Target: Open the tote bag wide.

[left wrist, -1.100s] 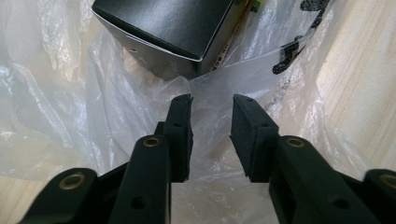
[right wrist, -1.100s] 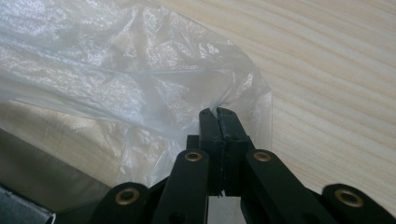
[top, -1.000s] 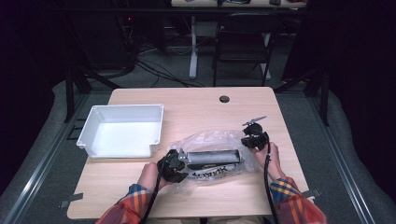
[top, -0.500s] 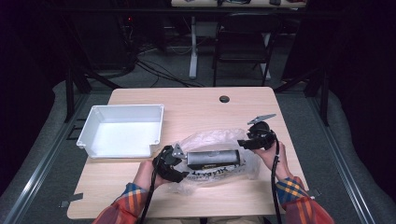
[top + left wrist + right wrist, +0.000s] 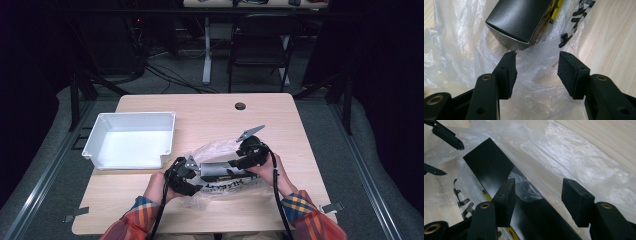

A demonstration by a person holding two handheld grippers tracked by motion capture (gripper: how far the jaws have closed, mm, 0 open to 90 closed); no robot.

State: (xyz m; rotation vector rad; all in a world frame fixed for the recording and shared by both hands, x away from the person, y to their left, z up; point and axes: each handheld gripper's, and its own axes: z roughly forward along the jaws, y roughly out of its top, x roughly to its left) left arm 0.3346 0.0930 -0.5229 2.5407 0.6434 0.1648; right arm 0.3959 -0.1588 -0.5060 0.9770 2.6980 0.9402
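Left gripper view: black box (image 5: 520,18) lies beyond claw (image 5: 537,72).

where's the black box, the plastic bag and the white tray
black box (image 5: 520,18), left gripper view, its dark top face
plastic bag (image 5: 579,157), right gripper view, a bare stretch of film
white tray (image 5: 131,149), high view, its bare floor

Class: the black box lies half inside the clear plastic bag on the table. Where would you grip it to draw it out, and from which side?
Grip the bare end of the black box that pokes from the plastic bag's mouth, across its two long flat faces. Come from the mouth side, along the box's length. That end looks free of film, and its faces are flat and parallel, so pads should seat squarely.
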